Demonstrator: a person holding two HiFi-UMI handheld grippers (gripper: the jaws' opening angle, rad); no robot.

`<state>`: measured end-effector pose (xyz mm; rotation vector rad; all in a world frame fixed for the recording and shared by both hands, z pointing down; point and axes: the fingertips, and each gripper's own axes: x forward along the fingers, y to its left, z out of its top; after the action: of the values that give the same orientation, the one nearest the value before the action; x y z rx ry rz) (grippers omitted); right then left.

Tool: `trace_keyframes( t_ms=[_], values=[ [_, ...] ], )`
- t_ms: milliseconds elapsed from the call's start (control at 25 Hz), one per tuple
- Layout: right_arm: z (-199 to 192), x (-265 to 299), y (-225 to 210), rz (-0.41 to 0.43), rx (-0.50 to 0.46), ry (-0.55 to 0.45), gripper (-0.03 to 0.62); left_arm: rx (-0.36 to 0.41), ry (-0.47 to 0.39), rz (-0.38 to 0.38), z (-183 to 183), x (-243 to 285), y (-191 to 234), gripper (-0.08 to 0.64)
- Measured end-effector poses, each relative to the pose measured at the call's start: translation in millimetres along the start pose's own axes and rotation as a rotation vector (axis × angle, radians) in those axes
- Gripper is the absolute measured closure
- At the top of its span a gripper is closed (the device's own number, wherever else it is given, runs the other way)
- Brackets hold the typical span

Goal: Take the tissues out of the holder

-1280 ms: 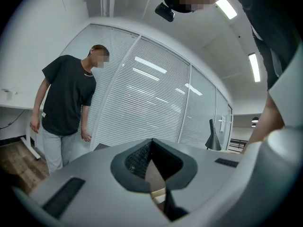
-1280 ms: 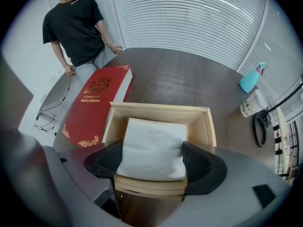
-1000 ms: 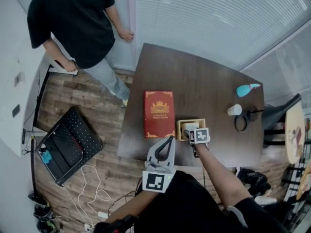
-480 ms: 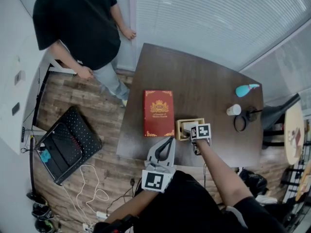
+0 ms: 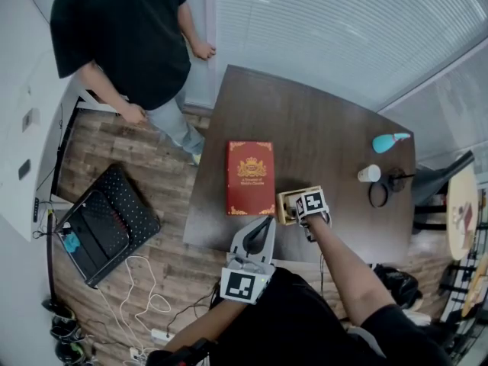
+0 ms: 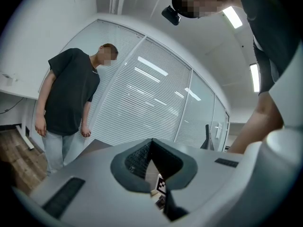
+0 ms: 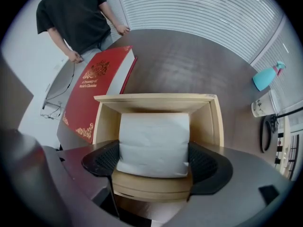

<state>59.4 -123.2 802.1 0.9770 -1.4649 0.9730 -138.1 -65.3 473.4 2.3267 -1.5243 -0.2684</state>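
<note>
Job's only just begun. The right tongs [image 7: 152, 163] point down over the holder [image 7: 106, 122]. Their jaws have just been opening and are now wide apart. The tissues [image 7: 154, 141] sit btw the jaws, inside the holder. The pads are right beside the pack but don't seem to squeeze it yet. The left tongs [image 6: 153, 173] are off to the side, jaws closed w/ nothing in them. Left to do: pinch the pack, lift it out.
</note>
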Motion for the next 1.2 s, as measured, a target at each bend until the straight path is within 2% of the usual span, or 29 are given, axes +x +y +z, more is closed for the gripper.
trace_keyframes(
  t_ms=[240, 400, 880, 1200],
  values=[
    [-2.2, -2.8, 0.8, -0.009, -0.069, 0.011, 0.152, -0.006, 0.01, -0.001, 0.0, 5.6, 2.9, 0.561],
    [-3.2, -6.8, 1.1, -0.006, -0.054, -0.018, 0.17, 0.002, 0.008, -0.021, 3.2, 9.5, -3.8, 0.561],
    [5.3, -35.1, 3.9, 0.022, -0.041, -0.143, 0.172, 0.017, 0.001, -0.037, -0.5, 6.9, -12.7, 0.561],
    [4.9, -70.2, 16.7, 0.112, -0.062, -0.183, 0.172, 0.003, -0.006, -0.075, 2.9, 9.5, -32.1, 0.561]
  ],
)
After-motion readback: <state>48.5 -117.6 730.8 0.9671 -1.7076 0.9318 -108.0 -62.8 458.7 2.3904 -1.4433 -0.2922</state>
